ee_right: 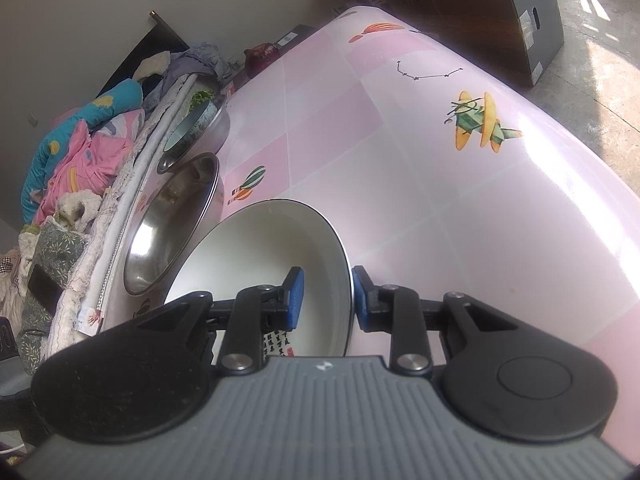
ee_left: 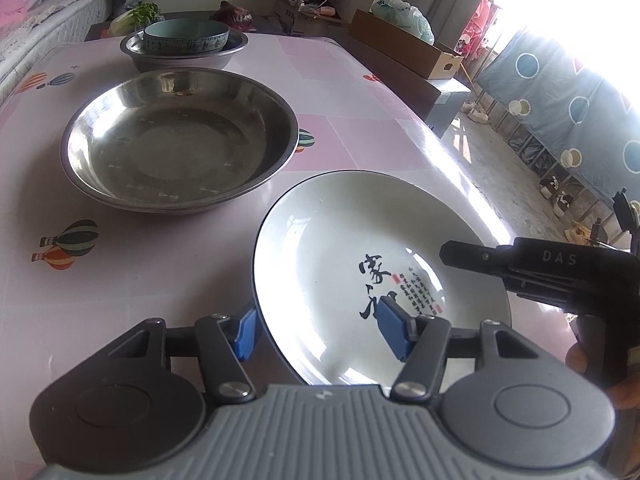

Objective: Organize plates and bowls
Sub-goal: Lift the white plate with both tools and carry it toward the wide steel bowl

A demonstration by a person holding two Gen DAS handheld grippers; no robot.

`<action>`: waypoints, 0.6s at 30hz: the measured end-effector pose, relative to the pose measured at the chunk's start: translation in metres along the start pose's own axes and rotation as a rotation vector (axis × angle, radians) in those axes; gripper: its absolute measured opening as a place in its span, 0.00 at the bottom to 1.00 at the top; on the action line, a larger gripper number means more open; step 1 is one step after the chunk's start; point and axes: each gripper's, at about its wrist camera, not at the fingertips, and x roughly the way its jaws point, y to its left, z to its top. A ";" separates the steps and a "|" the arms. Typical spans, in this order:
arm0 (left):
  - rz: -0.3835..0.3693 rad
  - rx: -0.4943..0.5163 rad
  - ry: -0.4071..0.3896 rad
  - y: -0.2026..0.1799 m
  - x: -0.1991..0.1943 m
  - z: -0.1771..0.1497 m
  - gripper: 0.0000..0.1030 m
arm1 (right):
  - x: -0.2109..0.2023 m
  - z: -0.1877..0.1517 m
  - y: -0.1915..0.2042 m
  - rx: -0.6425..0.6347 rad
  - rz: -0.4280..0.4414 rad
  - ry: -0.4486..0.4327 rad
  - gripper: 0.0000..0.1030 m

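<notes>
A white plate [ee_left: 340, 248] with black calligraphy lies on the pink table, near its right edge; it also shows in the right wrist view [ee_right: 256, 248]. My left gripper [ee_left: 320, 330] is open, its blue pads [ee_left: 394, 332] straddling the plate's near rim. My right gripper [ee_right: 326, 300] straddles the opposite rim with a gap at each pad, and shows in the left wrist view [ee_left: 460, 258]. A large steel plate [ee_left: 180, 140] lies left of the white plate. Farther back, a teal bowl [ee_left: 186, 36] sits inside a steel basin [ee_left: 184, 54].
The pink patterned tablecloth [ee_left: 120, 280] covers the table. A bed with bedding [ee_right: 80, 152] runs along the table's left side. A cardboard box [ee_left: 404, 44] and bags stand beyond the far right corner. The floor lies to the right.
</notes>
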 end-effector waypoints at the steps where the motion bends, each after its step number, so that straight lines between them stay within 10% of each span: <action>1: -0.003 0.003 0.002 0.000 -0.001 -0.001 0.60 | 0.000 0.001 0.001 -0.009 -0.005 -0.001 0.25; 18: 0.055 0.085 -0.046 0.001 0.003 -0.006 0.42 | -0.010 -0.010 0.007 -0.078 -0.106 -0.041 0.20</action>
